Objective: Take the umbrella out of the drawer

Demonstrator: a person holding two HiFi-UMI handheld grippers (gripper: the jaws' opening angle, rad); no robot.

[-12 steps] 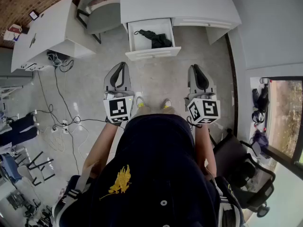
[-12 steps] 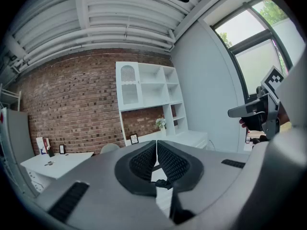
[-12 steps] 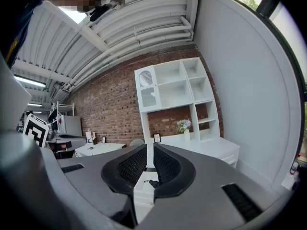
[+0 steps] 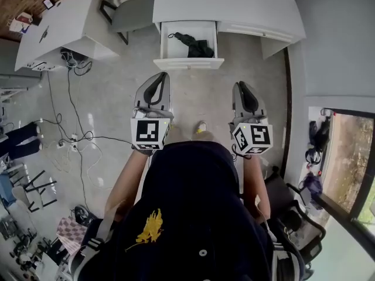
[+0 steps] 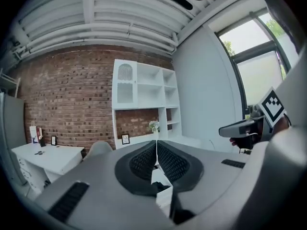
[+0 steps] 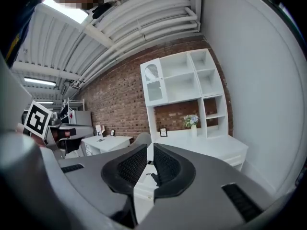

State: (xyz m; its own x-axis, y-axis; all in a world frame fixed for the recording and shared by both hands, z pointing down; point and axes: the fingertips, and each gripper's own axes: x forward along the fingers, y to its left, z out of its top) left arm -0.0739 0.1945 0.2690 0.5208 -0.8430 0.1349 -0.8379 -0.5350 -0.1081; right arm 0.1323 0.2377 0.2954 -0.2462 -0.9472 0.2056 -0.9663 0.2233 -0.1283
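Umbrella (image 4: pixel 195 46) in open drawer (image 4: pixel 188 64)

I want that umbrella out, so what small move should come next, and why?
Probably step closer to the open drawer: the umbrella lies inside it, well ahead of the left gripper and the right gripper, both shut and empty.

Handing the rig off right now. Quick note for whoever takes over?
Left gripper: shut, empty, held about level.
Right gripper: shut, empty, beside it.
Drawer: open, in the white desk, well ahead of both grippers.
Umbrella: black, folded, lying inside the drawer, untouched.
Done: drawer is open.
Left: move up to the drawer, open a gripper, close on the umbrella, lift it out.
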